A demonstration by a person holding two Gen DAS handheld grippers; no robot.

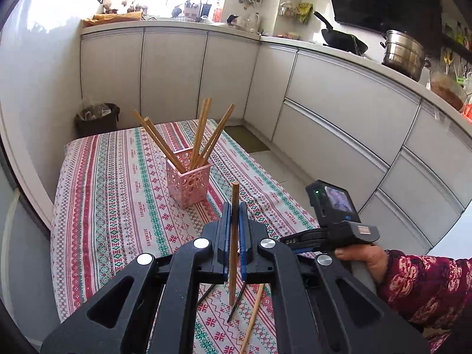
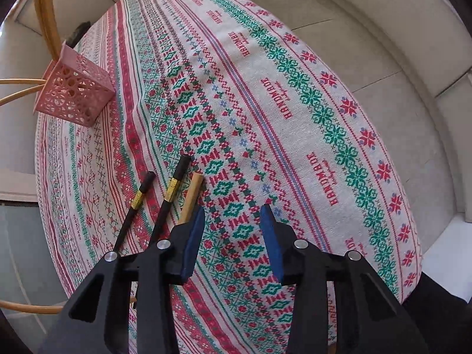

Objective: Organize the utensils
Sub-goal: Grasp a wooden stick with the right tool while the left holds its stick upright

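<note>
Wooden chopstick [image 1: 234, 236] pinched in left fingers [image 1: 227, 230], right fingers [image 2: 194, 236] apart, empty

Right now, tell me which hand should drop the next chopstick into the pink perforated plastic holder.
Left. Its tongs already clamp a wooden chopstick, facing the pink perforated plastic holder. The right tongs stand empty above the patterned tablecloth.
</note>
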